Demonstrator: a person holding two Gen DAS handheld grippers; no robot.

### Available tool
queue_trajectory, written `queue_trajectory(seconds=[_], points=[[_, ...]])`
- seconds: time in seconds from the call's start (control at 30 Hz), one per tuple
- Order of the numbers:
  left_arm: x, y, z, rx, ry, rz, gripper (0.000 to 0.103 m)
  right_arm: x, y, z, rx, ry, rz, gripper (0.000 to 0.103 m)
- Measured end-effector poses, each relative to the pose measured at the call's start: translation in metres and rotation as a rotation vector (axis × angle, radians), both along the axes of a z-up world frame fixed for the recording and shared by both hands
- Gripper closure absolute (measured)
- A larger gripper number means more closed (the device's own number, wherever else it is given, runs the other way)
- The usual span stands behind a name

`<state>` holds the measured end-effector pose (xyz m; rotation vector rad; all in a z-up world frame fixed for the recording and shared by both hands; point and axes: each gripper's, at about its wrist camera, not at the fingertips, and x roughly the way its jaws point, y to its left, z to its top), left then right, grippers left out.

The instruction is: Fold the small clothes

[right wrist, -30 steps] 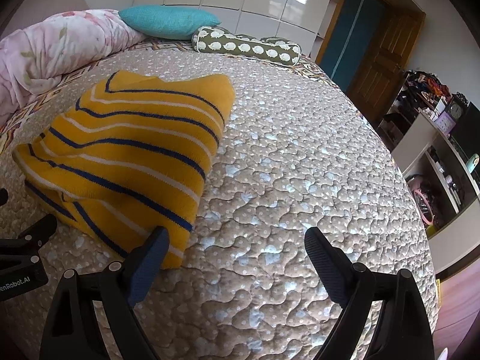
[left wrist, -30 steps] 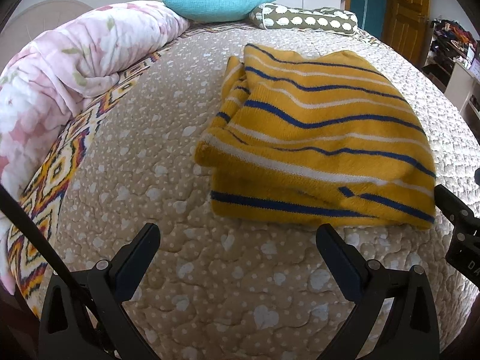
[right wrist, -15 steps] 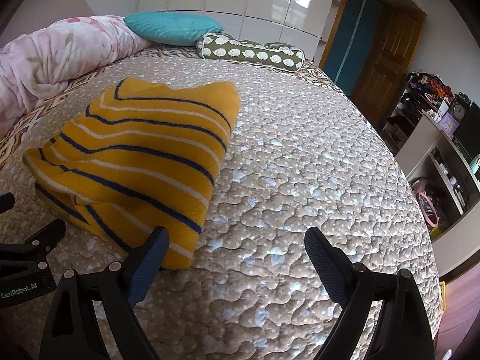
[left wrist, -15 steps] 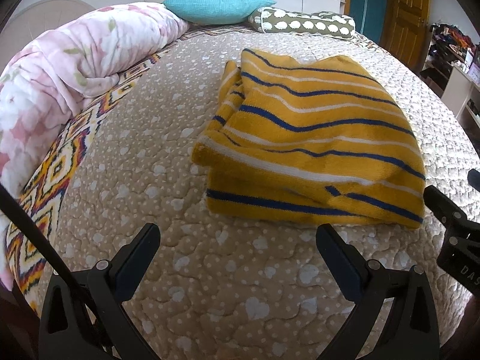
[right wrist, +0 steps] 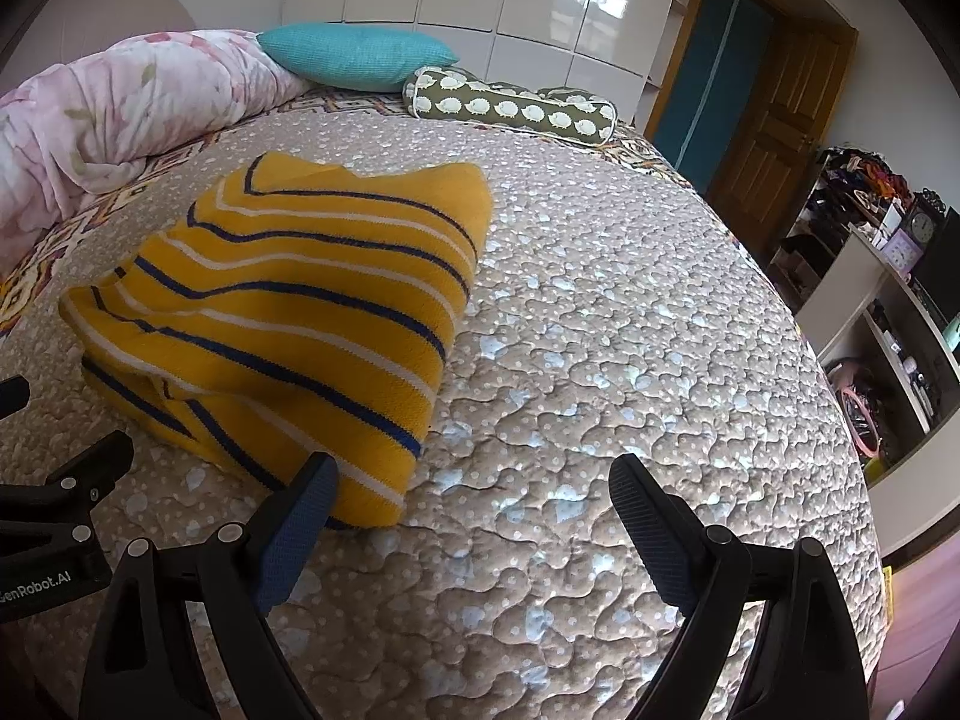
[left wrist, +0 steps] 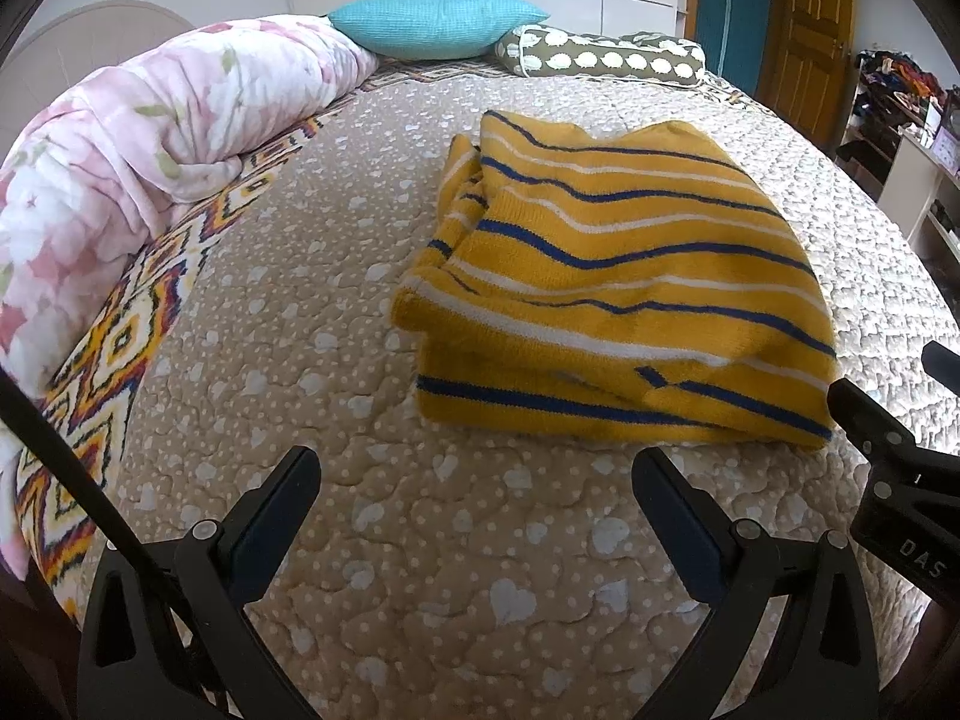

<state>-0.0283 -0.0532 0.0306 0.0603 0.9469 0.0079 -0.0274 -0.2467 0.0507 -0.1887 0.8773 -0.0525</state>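
Yellow striped sweater (left wrist: pixel 618 288) is lying folded in layers on the quilted bed (left wrist: pixel 360 540), just ahead of both tools, nearer the right one. Left tongs (left wrist: pixel 474 498) are hanging wide open and empty, short of the near hem. Right tongs (right wrist: pixel 468 498) are also gaping with nothing in them, left finger (right wrist: pixel 300 516) overlapping the sweater's near corner, though contact is hard to judge through the fisheye. Fold is looking mostly done, so I'm treating this step as a tidy or a final halving. For that, both tongs should be pinching every layer at the near corners, lifting level, carrying the edge toward the blue pillow (left wrist: pixel 432 24) side.
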Motion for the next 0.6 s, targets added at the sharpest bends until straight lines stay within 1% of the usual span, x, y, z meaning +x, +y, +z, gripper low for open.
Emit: queue_trajectory(seconds=[0.4, 0.6], points=[[0.0045, -0.0016, -0.0048, -0.011, 0.013, -0.006, 0.0, 0.0019, -0.0003, -0.0032, 0.01, 0.003, -0.003, 0.009], [0.0058, -0.0025, -0.0062, -0.003, 0.003, -0.011, 0.0, 0.0052, 0.0008, -0.0054, 0.014, 0.006, -0.001, 0.009]])
